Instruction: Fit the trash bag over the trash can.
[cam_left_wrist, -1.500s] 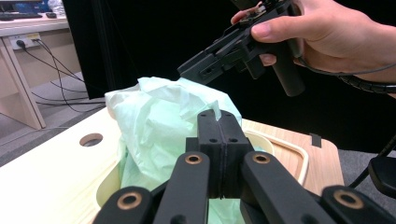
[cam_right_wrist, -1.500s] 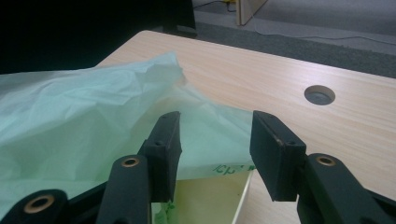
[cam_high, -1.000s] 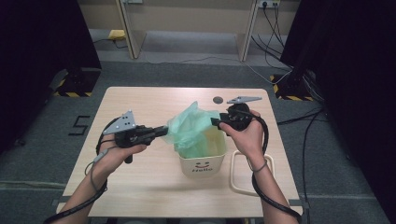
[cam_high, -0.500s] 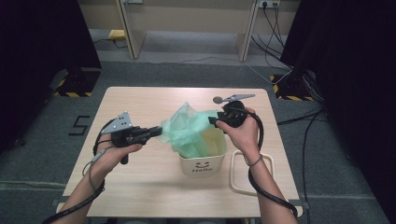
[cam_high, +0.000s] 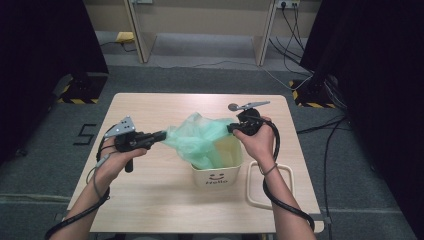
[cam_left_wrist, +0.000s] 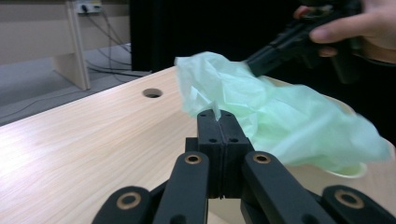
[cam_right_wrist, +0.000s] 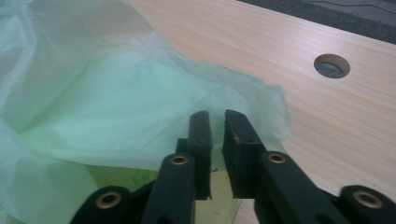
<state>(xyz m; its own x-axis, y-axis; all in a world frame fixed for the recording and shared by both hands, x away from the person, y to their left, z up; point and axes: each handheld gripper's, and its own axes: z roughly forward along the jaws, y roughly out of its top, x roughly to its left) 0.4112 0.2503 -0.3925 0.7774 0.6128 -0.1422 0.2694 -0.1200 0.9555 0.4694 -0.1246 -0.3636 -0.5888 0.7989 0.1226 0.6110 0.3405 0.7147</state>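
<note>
A: Where is the green bag (cam_high: 200, 142) being kept?

B: It is being stretched over the mouth of the cream bin (cam_high: 218, 172), which is standing on the tabletop (cam_high: 150, 200); part of the film is hanging down inside the bin.

A: How is the left gripper (cam_left_wrist: 218, 117) being held?

B: Its jaws are being pressed fully together on a fold of the bag's edge, at the side of the bin away from the other hand.

A: And the right gripper (cam_right_wrist: 215, 117)?

B: Its jaws have just been closing and are being kept to a narrow gap, with the bag's rim lying at their tips; whether the film is being pinched cannot be told.
</note>
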